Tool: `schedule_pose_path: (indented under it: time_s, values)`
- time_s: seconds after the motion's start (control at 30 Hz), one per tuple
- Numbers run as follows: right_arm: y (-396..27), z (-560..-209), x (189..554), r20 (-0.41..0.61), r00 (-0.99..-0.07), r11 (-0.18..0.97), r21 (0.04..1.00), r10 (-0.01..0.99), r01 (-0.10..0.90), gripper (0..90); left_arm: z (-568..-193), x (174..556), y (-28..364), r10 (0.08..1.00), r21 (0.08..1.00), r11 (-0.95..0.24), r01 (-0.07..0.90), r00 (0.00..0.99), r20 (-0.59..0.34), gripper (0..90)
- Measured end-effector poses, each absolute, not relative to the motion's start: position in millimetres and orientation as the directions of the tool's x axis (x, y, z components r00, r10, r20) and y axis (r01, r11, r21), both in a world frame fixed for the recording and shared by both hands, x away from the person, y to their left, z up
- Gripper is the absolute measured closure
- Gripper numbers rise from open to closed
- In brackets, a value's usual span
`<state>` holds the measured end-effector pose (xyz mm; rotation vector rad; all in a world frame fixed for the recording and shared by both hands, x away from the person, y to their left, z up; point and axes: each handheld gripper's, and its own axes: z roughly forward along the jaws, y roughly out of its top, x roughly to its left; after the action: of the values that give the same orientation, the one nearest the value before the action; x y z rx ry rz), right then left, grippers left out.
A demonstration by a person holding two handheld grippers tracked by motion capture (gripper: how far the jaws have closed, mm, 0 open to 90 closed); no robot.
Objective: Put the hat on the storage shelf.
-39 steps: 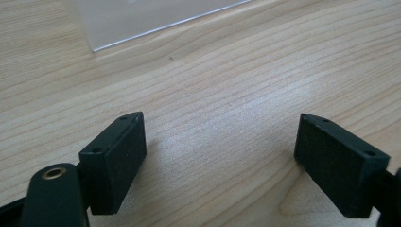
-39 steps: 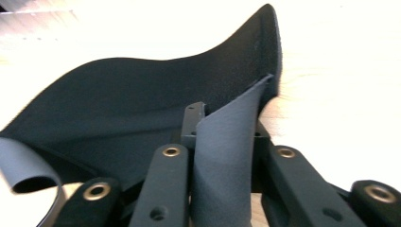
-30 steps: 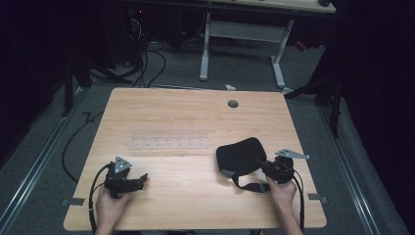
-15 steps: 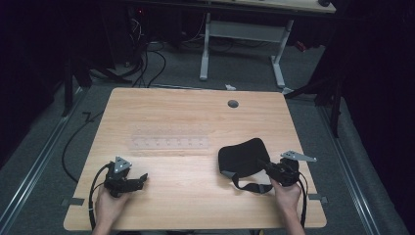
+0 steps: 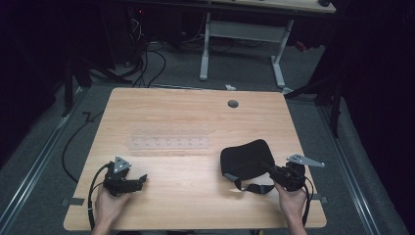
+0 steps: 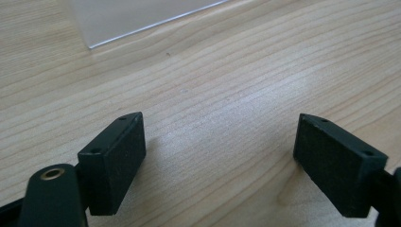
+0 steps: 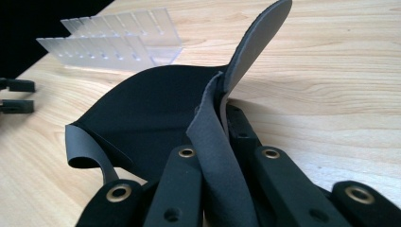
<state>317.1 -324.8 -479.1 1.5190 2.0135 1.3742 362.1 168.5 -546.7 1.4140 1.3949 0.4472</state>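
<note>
Since the earlier frame my right gripper [image 5: 270,170] has drawn toward the lower right of the high view, and the black fabric pouch [image 5: 244,159] has come with it. My jaws there are pinched tight on the pouch's edge; in the right gripper view the pouch [image 7: 156,113] folds up between them. It lies right of centre on the table [image 5: 195,112], below the clear plastic rack [image 5: 169,143]. My left gripper [image 5: 138,180] sits lower left, jaws wide apart, holding nothing.

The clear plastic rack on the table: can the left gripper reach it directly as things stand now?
Probably yes. The left gripper has open, empty jaws, and bare table lies between it and the clear plastic rack. The black fabric piece lies off to the side.
</note>
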Motion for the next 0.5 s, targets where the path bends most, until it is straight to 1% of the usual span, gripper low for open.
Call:
schedule_pose_path:
  time_s: [0.17, 0.23, 0.47, 0.5]
  values:
    - [-318.5, -475.3, 312.8, 0.309, -0.433, 0.011, 0.804, 0.847, 0.595, 86.1, -544.2, 359.7, 168.9, 0.873, 0.839, 0.235, 0.491, 0.273, -0.404, 18.1]
    - [-312.7, -472.8, 311.3, 0.302, -0.451, 0.026, 0.808, 0.84, 0.589, 86.1, -541.4, 356.1, 168.0, 0.863, 0.844, 0.23, 0.484, 0.299, -0.407, 19.4]
    - [-299.2, -468.5, 315.4, 0.281, -0.491, 0.075, 0.806, 0.825, 0.587, 86.1, -532.0, 347.5, 165.4, 0.838, 0.849, 0.224, 0.478, 0.35, -0.419, 19.7]
    - [-294.8, -467.4, 316.0, 0.285, -0.497, 0.077, 0.805, 0.82, 0.588, 86.1, -529.0, 344.5, 163.0, 0.828, 0.85, 0.217, 0.48, 0.371, -0.421, 19.7]
